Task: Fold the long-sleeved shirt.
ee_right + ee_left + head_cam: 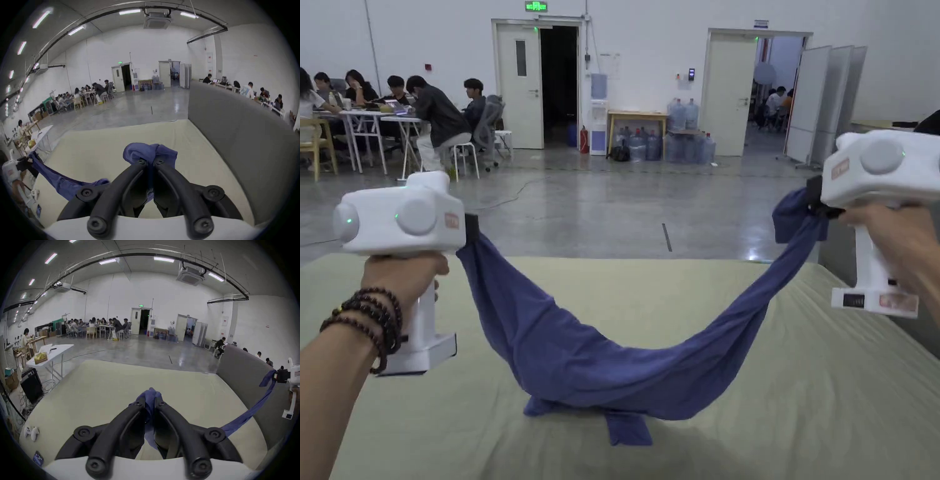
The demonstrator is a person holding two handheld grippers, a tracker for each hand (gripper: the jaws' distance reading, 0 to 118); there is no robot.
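Note:
A blue long-sleeved shirt [594,369] hangs in a sagging arc between my two grippers, and its lowest part rests bunched on the pale green table [800,400]. My left gripper [470,232] is held up at the left and is shut on one end of the shirt [150,398]. At the right, my right gripper [814,201] is raised a little higher and is shut on the other end [150,154]. In the left gripper view the right gripper [276,375] is far off at the right with blue cloth trailing from it.
A grey partition [235,123] runs along the table's right side. A white game controller [31,432] and a small dark device [38,457] lie near the table's left corner. A white folding table [53,350] stands to the left. People sit at tables [375,115] across the hall.

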